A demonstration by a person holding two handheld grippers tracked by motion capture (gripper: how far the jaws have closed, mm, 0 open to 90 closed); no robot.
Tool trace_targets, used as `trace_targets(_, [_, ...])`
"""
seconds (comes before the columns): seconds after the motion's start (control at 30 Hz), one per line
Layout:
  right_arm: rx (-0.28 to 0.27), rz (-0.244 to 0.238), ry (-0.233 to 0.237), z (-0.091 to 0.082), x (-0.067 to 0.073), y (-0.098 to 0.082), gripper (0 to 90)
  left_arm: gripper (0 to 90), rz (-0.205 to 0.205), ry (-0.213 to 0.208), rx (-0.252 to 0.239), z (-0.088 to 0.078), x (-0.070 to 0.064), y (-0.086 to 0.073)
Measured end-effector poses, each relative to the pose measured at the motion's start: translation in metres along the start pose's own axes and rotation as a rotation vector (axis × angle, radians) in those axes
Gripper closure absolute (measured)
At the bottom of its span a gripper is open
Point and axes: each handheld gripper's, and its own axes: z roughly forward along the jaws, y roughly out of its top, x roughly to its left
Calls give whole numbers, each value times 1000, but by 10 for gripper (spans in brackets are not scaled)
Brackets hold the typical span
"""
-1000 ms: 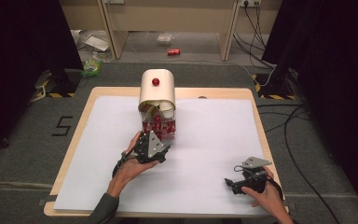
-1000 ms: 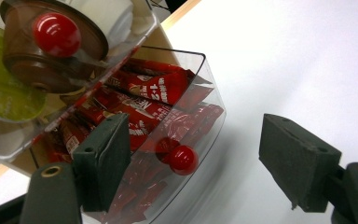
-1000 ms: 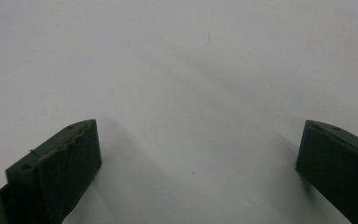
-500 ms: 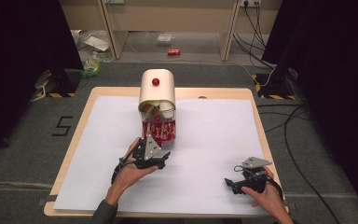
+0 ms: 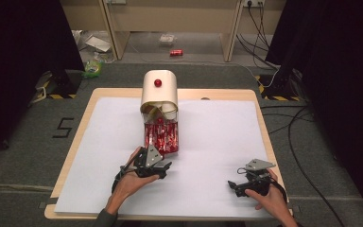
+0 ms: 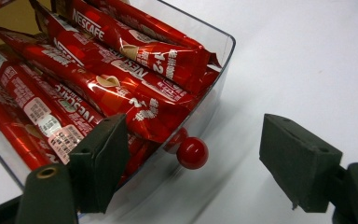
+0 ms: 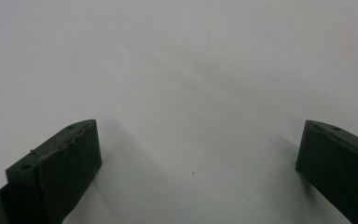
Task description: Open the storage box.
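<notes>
The left gripper has its jaws spread wide, gripping nothing, with the small red knob of the clear drawer lying between them. That drawer, pulled out from the cream box, is packed with red coffee sticks. The step looks like either taking the knob or picking out a stick; the next move calls for closing squarely on one. The right gripper rests released on the white sheet, well apart.

High view looks forward and down over the white-covered wooden desk; left gripper view sits close on the shared clear plastic drawer of red sachets; right gripper view faces bare desk.
</notes>
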Motion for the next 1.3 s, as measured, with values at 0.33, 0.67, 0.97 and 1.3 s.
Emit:
trace_targets(0.33, [0, 2, 0, 0, 0, 0, 3, 235, -5, -12, 9, -4, -4, 1])
trace_targets(0.67, [0, -1, 0, 0, 0, 0, 3, 243, -20, -13, 15, -9, -8, 3])
trace_targets(0.97, [0, -1, 0, 0, 0, 0, 3, 254, -43, -37, 13, -14, -7, 2])
trace_targets(1.3, [0, -2, -1, 0, 0, 0, 3, 258, -48, -42, 17, -19, -9, 0])
